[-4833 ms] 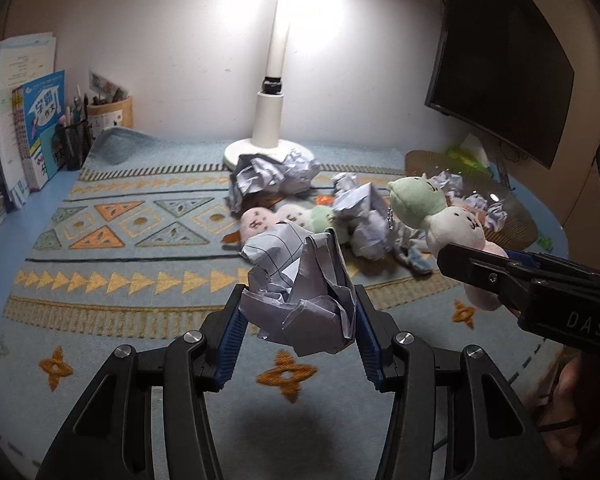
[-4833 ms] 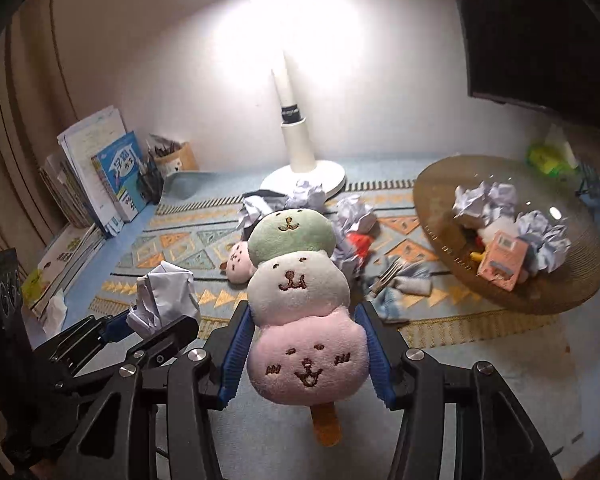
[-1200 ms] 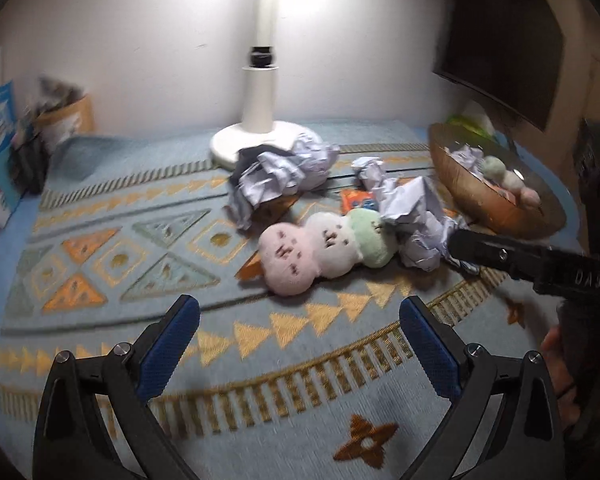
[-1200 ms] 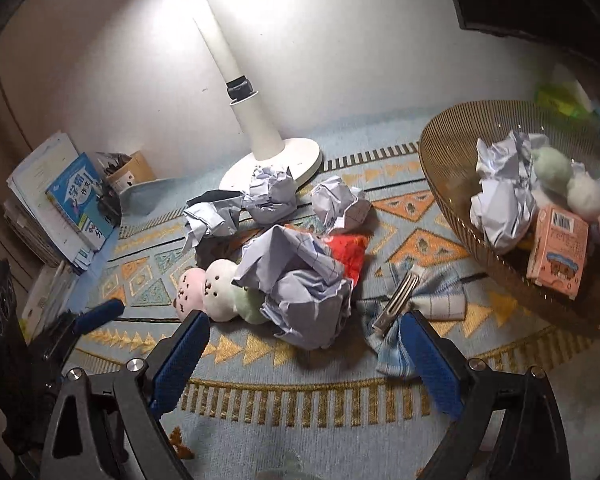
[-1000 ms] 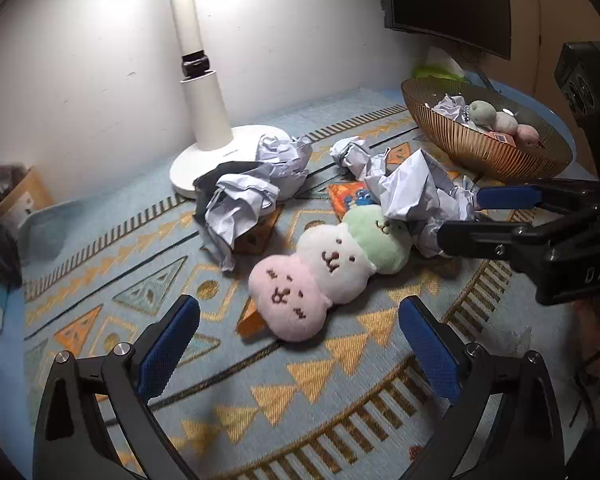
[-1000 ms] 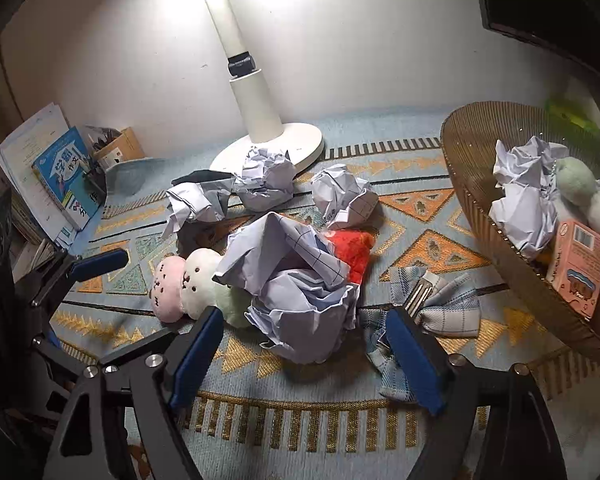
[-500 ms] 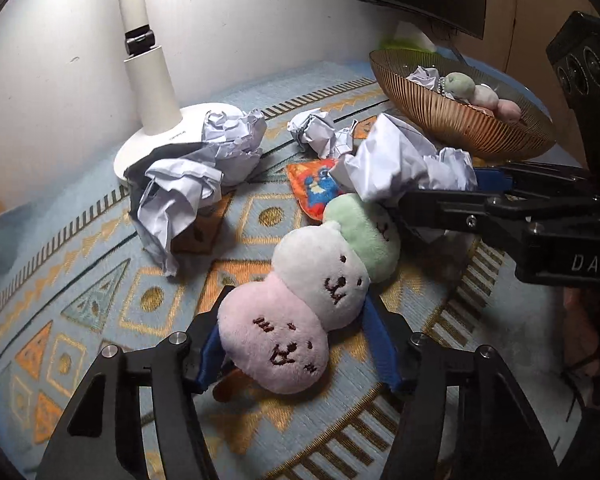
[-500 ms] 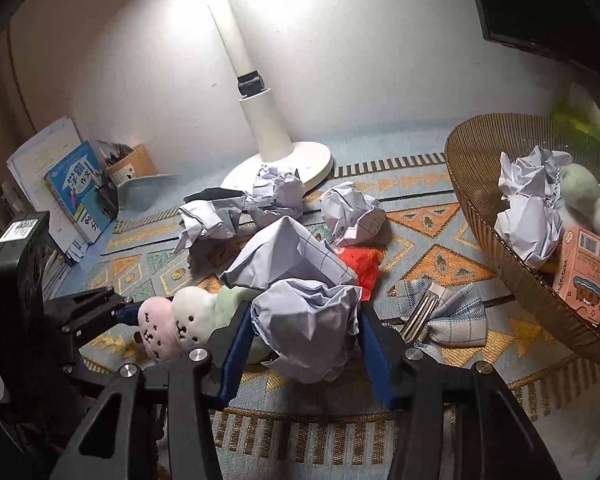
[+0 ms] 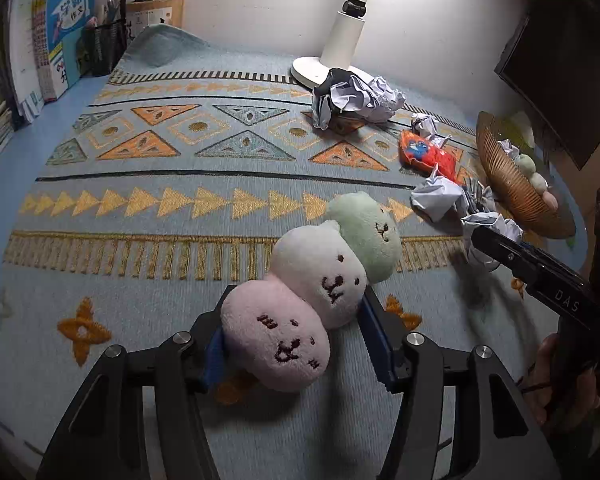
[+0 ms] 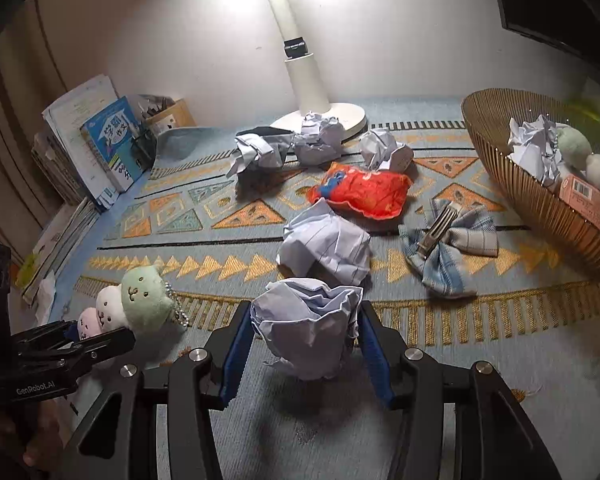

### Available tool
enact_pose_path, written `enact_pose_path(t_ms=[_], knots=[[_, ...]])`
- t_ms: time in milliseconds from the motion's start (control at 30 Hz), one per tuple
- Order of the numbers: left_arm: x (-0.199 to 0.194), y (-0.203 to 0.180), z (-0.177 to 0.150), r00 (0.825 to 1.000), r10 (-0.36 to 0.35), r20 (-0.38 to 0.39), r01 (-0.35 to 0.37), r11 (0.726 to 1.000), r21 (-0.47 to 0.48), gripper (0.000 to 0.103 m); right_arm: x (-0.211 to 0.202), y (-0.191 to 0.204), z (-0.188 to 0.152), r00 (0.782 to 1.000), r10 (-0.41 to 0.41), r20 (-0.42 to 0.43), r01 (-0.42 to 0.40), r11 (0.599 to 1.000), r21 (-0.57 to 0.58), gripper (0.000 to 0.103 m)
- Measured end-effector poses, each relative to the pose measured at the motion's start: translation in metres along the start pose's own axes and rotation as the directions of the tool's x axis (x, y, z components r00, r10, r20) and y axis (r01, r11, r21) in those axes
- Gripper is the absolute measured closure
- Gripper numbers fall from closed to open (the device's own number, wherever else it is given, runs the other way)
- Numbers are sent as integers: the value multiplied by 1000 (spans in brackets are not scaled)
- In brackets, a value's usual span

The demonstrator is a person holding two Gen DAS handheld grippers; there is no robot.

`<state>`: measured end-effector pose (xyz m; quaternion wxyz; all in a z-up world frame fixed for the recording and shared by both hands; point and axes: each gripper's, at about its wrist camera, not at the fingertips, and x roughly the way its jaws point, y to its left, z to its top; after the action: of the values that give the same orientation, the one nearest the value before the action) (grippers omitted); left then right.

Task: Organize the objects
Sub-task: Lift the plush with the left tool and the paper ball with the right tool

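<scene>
My left gripper is shut on a three-ball plush skewer, pink, white and green, and holds it above the rug; the plush also shows in the right wrist view. My right gripper is shut on a crumpled paper ball, lifted off the rug; that ball also shows in the left wrist view. A wire basket at the right holds a paper ball, another plush skewer and a small carton.
On the patterned rug lie several paper balls, a red snack packet, and a plaid bow clip. A white lamp base stands at the back. Books and a pen holder stand at the back left.
Both grippers came in open, closed on their objects and lifted them. The left took the plush skewer, the right took a paper ball, and both pulled back toward the rug's near edge.
</scene>
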<state>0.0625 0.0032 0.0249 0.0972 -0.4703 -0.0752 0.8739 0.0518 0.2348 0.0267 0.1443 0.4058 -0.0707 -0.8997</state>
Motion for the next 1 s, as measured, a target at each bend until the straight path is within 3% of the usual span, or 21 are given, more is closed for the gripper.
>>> enact_pose_path(t_ms=[100, 233, 333, 433, 600, 733, 767, 800, 833, 867, 933, 1000], knots=[[5, 2, -7, 999, -7, -32, 7, 1000, -5, 42, -5, 0, -2, 1000, 3, -2, -3, 1000, -9, 51], [5, -8, -12, 999, 11, -42, -7, 997, 81, 22, -13, -1, -8, 1000, 3, -11, -3, 1000, -14, 32], [3, -22, -20, 994, -3, -108, 23, 983, 181, 15, -19, -2, -11, 1000, 14, -5, -14, 1000, -18, 31], [-5, -27, -24, 993, -49, -112, 70, 978, 199, 10, -17, -1, -11, 1000, -19, -4, 19, 999, -27, 28], [5, -20, -15, 997, 72, -21, -67, 978, 197, 10, -13, -7, -7, 998, -64, 1, 64, 998, -1, 26], [18, -22, -15, 994, 105, 8, -104, 963, 247, 18, -6, -17, 0, 998, -57, -9, 58, 998, 32, 22], [16, -24, -16, 996, 90, 18, -91, 963, 254, 23, -4, -16, 2, 998, -61, -10, 61, 998, 23, 22], [14, -26, -16, 996, 81, 31, -86, 963, 255, 38, -1, -13, 4, 997, -72, -19, 72, 997, 2, 22], [13, -28, -16, 996, 82, 42, -90, 962, 260, 50, 2, -9, 5, 996, -89, -26, 89, 996, -19, 26], [12, -29, -15, 995, 87, 46, -96, 961, 258, 55, 3, -6, 5, 995, -97, -23, 96, 995, -37, 40], [11, -28, -14, 996, 84, 40, -91, 968, 233, 56, 4, -4, 4, 996, -89, -28, 88, 995, -40, 57], [7, -26, -13, 997, 66, 41, -72, 978, 196, 57, -2, -5, 4, 996, -82, -17, 82, 996, -25, 59]])
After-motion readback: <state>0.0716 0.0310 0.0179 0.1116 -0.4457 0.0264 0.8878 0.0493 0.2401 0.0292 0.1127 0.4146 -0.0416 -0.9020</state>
